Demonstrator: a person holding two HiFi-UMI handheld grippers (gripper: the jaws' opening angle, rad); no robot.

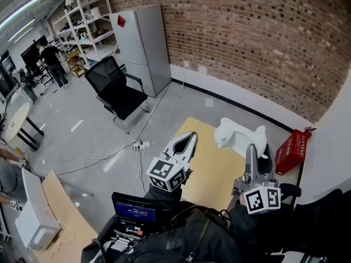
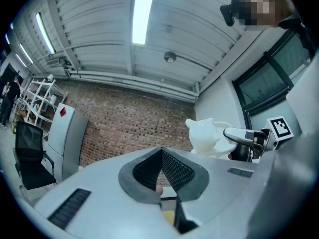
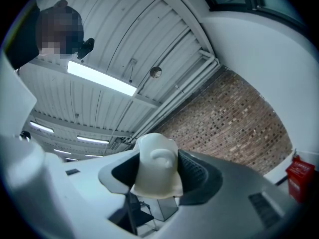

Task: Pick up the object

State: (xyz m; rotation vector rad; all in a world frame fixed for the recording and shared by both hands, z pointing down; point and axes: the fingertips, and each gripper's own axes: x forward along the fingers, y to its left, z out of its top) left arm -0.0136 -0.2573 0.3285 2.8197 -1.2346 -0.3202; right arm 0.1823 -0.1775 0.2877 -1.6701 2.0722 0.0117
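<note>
The object is a white cat-shaped figurine point(image 1: 235, 137), lifted above the yellow table top point(image 1: 208, 166). My right gripper point(image 1: 260, 149) is shut on it. In the right gripper view the figurine point(image 3: 155, 179) fills the gap, and both pads press its sides while the right gripper point(image 3: 157, 162) points up toward the ceiling. My left gripper point(image 1: 185, 141) hangs to the figurine's left, apart from it, with nothing in it. Its jaws meet at the tips in the left gripper view, so the left gripper point(image 2: 161, 153) is shut. That view also catches the figurine point(image 2: 204, 136) at the right.
A red crate point(image 1: 290, 151) stands to the right by the wall. A black office chair point(image 1: 118, 89) and a grey cabinet point(image 1: 143, 45) stand on the floor ahead. An open case with a lit screen point(image 1: 134, 208) lies below left. Cables point(image 1: 140, 146) trail over the floor.
</note>
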